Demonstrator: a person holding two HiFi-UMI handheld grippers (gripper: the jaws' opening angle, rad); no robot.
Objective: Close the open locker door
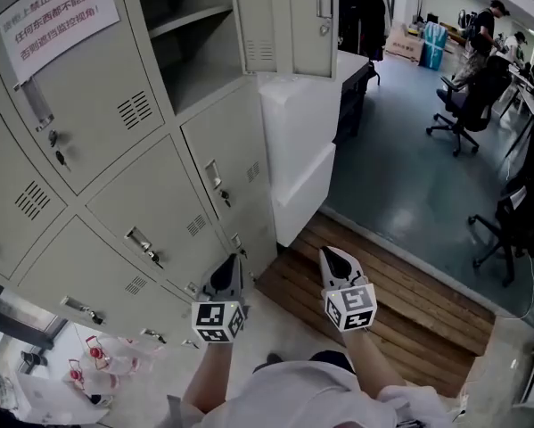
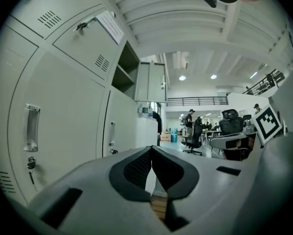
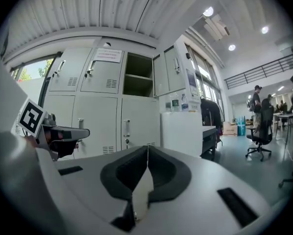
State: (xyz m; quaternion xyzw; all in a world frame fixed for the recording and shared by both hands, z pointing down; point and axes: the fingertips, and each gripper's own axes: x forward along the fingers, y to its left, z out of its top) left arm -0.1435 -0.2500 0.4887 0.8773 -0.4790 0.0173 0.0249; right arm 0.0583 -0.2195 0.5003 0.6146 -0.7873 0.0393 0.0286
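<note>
The grey locker bank point(image 1: 115, 176) fills the left of the head view. Its upper right compartment point(image 1: 191, 38) stands open, and the open door point(image 1: 284, 20) is swung out to the right. My left gripper point(image 1: 234, 261) is shut and empty, held low beside the bottom lockers. My right gripper point(image 1: 331, 255) is also shut and empty, over the wooden floor. The left gripper view shows shut jaws point(image 2: 151, 150) and the open door point(image 2: 150, 82) ahead and above. In the right gripper view the jaws point(image 3: 147, 148) meet, with the door point(image 3: 169, 75) beyond and the left gripper point(image 3: 63, 133) at left.
A white cabinet point(image 1: 298, 141) stands right next to the lockers, under the open door. Wooden planks point(image 1: 391, 297) lie underfoot. Office chairs point(image 1: 458, 114) and people stand far right. Plastic bags point(image 1: 106, 364) lie at bottom left. A paper notice point(image 1: 57, 12) hangs on a locker.
</note>
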